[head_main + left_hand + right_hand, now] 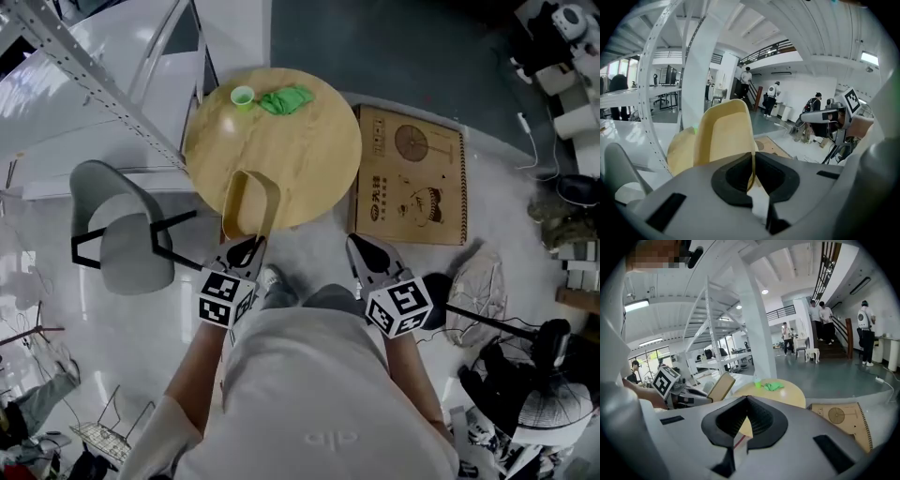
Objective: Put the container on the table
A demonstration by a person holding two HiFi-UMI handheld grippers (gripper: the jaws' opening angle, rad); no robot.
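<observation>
Two grippers sit closest to the person, one in each hand. The left gripper (pixel 752 174) has its jaws narrowed onto the thin wall of a tan container (pixel 723 136). They pinch the wall edge-on, so the container stands up ahead of the jaws. The right gripper (pixel 746 420) carries nothing; its jaws are pressed together at the tips, and it hangs beside the left, apart from the container.

Just beyond the jaws, in the head view, the container overlaps the near edge of the round wooden desk (pixel 309 178). I cannot tell whether its base touches the top yet, though it looks to be held clear. Near the far edge of the desk stand a small green cup (pixel 242 96) and, just beside it, a crumpled green cloth (pixel 287 98). On the floor, a grey chair (pixel 117 239) is to the desk's left and a flat cardboard box (pixel 410 173) to its right.

The step in hand looks like the carry to the desk, with the set-down not yet done. The next move likely calls for bringing the container fully over the bare near half of the top. It would then be lowered until its base rests flat, and the left jaws opened. The cup and cloth are well apart from that spot, so they should not get in the way.
</observation>
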